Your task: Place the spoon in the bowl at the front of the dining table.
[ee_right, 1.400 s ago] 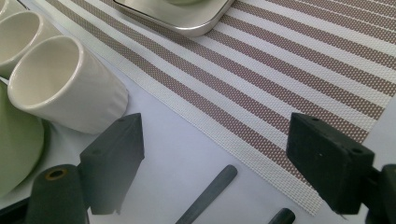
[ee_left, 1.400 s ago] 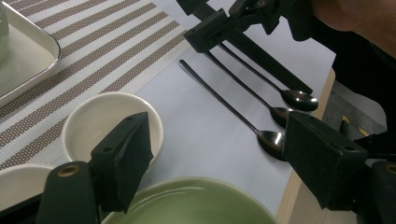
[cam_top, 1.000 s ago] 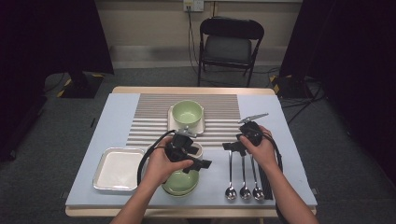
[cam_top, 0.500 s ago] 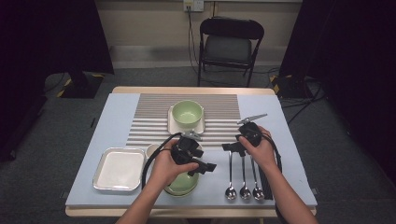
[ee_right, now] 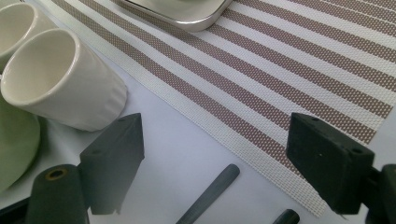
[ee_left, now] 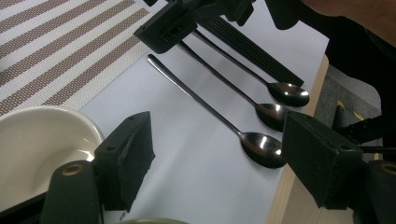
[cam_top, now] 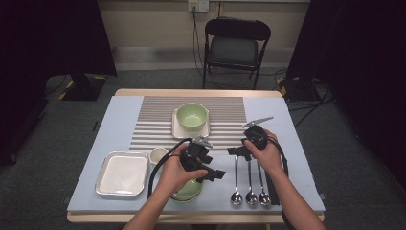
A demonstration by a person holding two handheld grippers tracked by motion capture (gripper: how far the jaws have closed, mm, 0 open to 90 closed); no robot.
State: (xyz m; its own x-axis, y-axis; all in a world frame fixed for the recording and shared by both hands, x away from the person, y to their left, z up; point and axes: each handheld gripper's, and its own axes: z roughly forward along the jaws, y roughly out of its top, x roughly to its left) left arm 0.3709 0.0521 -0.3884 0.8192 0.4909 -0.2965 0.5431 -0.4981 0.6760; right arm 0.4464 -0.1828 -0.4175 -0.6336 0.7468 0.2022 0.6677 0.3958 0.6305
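Three steel spoons lie side by side on the blue cloth, bowls toward the near edge. In the left gripper view their bowls sit just ahead of my left gripper, whose jaws stand open with nothing between them. From above, the left gripper points right, over a green plate. My right gripper hovers at the spoons' handle ends, pointing left. Its jaws are open and empty, above two handle tips.
A green bowl on a square plate sits on the striped mat. Cream cups stand left of the right gripper; a metal tray lies at near left. A dark ribbed strip lies right of the spoons.
My left gripper has shifted a little to the right, toward the spoons. The right gripper has stayed where it was.
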